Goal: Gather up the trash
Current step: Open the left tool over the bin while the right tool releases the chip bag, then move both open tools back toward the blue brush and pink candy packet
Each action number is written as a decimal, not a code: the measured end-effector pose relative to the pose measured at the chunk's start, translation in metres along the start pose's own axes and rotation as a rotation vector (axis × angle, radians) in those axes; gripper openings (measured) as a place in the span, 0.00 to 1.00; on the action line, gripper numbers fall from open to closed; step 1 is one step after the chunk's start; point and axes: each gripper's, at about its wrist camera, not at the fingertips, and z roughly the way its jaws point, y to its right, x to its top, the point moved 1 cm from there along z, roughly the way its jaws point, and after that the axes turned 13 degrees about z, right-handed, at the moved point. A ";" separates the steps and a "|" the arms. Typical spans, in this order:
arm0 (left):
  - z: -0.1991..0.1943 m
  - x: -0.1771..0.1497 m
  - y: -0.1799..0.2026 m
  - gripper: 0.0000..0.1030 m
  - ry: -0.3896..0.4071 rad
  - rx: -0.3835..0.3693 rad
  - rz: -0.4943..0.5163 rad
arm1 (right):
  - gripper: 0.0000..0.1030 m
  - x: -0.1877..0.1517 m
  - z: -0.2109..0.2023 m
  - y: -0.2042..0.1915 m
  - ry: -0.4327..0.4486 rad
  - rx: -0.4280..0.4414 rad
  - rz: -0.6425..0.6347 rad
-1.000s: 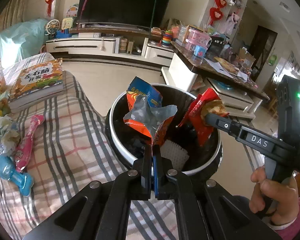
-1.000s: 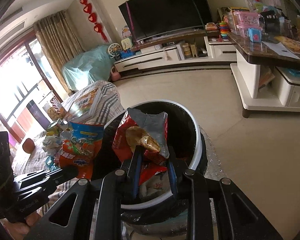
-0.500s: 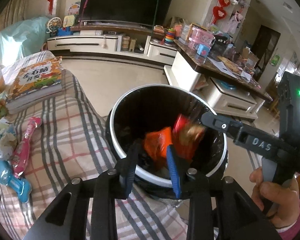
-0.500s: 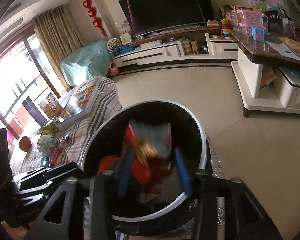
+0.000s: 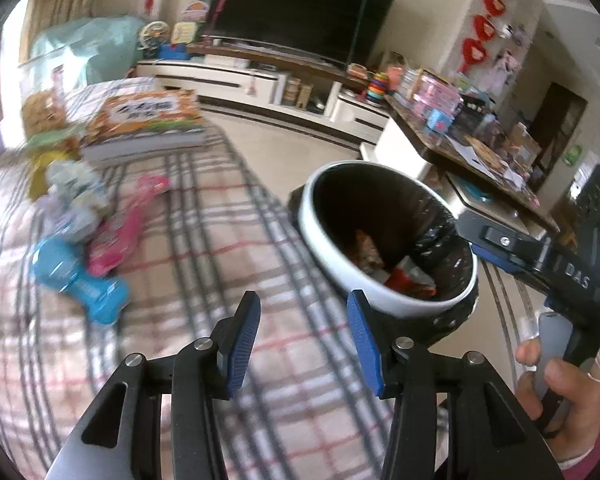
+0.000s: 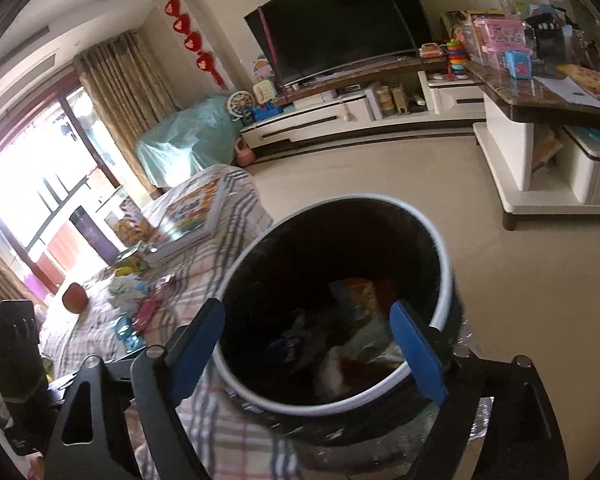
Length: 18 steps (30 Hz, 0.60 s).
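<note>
My left tongs (image 5: 302,332) and right tongs (image 6: 306,342) are both spread apart, gripping nothing. Snack wrappers (image 6: 356,294) lie inside the trash bin (image 6: 444,280). Crumpled paper (image 5: 74,190) rests on the plaid-covered table (image 5: 204,240) beside the bin.

Plaid-covered bed (image 5: 228,240): book (image 5: 144,124) at 11 o'clock, pink toy (image 5: 124,228) and blue toy (image 5: 76,276) at 9, crumpled paper (image 5: 76,192) at 10, snack bags beyond.
</note>
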 end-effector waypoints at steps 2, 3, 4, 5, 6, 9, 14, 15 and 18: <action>-0.010 -0.008 -0.009 0.45 0.000 0.012 -0.025 | 0.86 -0.007 0.001 -0.008 -0.011 0.015 -0.003; -0.014 -0.013 -0.014 0.45 0.001 0.018 -0.039 | 0.86 -0.011 0.001 -0.011 -0.016 0.021 -0.005; -0.017 -0.015 -0.018 0.46 0.001 0.019 -0.046 | 0.87 -0.014 0.002 -0.014 -0.022 0.026 -0.008; -0.023 -0.020 -0.023 0.47 0.000 0.028 -0.061 | 0.87 -0.017 0.003 -0.017 -0.027 0.031 -0.011; -0.027 -0.024 -0.027 0.48 0.000 0.035 -0.070 | 0.88 -0.022 0.004 -0.022 -0.036 0.038 -0.016; -0.040 -0.036 -0.042 0.52 0.003 0.070 -0.105 | 0.89 -0.031 0.007 -0.033 -0.057 0.056 -0.032; -0.057 -0.044 -0.060 0.62 0.004 0.134 -0.158 | 0.89 -0.042 0.012 -0.049 -0.083 0.079 -0.043; -0.057 -0.042 -0.064 0.66 0.004 0.144 -0.168 | 0.89 -0.044 0.013 -0.053 -0.088 0.085 -0.047; -0.056 -0.037 -0.070 0.68 -0.002 0.170 -0.192 | 0.89 -0.048 0.015 -0.064 -0.090 0.092 -0.064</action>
